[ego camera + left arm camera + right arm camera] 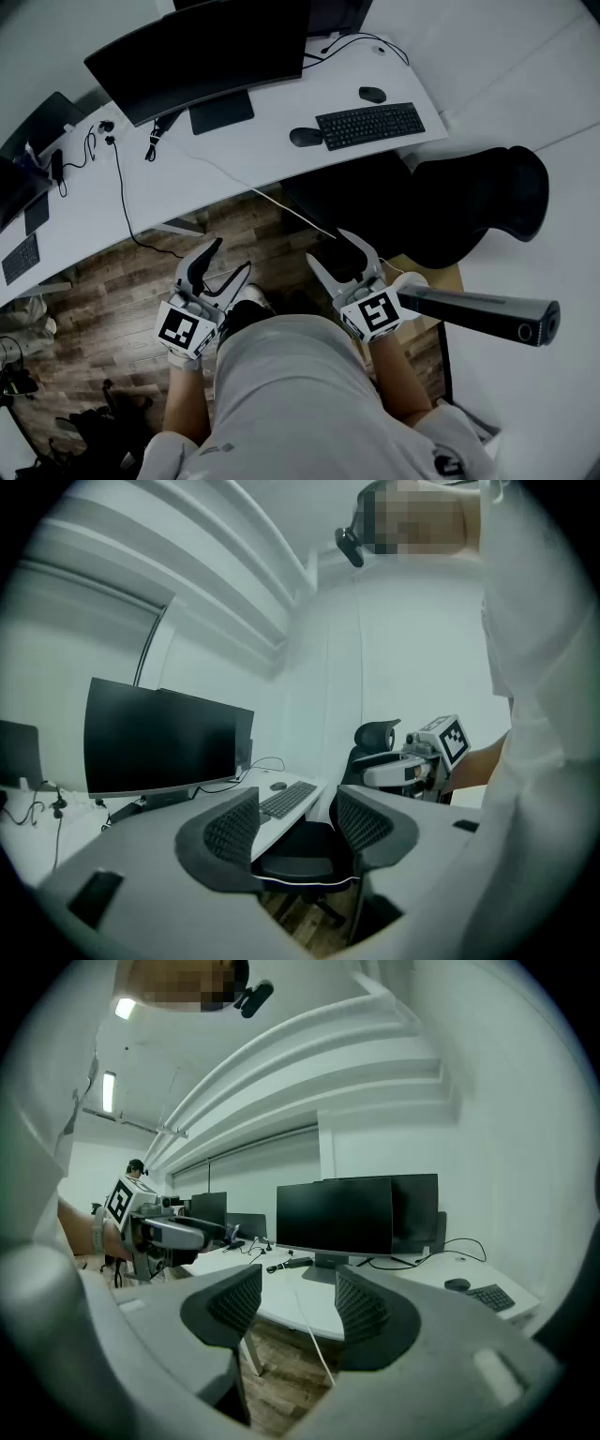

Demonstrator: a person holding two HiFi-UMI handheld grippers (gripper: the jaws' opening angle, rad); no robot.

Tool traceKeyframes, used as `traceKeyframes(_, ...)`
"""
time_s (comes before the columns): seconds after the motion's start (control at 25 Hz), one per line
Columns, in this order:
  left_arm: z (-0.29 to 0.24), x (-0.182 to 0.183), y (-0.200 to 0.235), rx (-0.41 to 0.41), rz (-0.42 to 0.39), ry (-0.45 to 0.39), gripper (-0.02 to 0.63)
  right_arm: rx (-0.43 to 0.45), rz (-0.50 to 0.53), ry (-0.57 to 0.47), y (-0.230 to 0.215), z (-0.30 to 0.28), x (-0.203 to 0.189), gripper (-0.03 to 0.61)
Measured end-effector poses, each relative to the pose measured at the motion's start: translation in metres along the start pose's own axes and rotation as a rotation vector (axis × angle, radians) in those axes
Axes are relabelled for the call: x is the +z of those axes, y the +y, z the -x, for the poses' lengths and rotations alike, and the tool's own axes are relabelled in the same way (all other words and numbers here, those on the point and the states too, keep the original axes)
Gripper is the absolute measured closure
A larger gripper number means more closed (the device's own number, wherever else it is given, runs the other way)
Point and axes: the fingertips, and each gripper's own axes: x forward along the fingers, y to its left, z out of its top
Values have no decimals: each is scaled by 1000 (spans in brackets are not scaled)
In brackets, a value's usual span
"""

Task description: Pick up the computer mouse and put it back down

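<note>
Two dark computer mice lie on the white desk (234, 159): one (306, 137) just left of the black keyboard (370, 125), the other (372, 94) behind it. My left gripper (232, 255) and right gripper (328, 246) hang side by side over the wood floor, well short of the desk edge. Both stand open with nothing between their jaws. The left gripper view (296, 822) shows a mouse (278, 786) and the keyboard (289, 799) far ahead. In the right gripper view (298, 1302) a mouse (457, 1284) sits beside the keyboard (492, 1297).
A large dark monitor (202, 52) stands at the back of the desk, with cables (117, 178) trailing left of it. A black office chair (450, 202) is pushed in under the desk's right end. A white cable (291, 214) hangs off the desk edge. A second workstation (23, 234) is at the far left.
</note>
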Motion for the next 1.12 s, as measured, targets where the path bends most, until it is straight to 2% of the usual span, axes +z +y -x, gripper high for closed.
traceKeyframes(0.36,25,-12,49,-12,30,3,374,-13,12,31,29,-47,2,353)
traceKeyframes(0.56,25,-19,64,-30,45,12,374,-44,-10,33,27,-61,5,353)
traceKeyframes(0.8,0,-28,77,-42,74,42,374,-69,-41,65,-1,-79,-5,353)
traceKeyframes(1.12,-67,-19,112,3,97,90,374,-12,-45,100,-77,-126,-4,353)
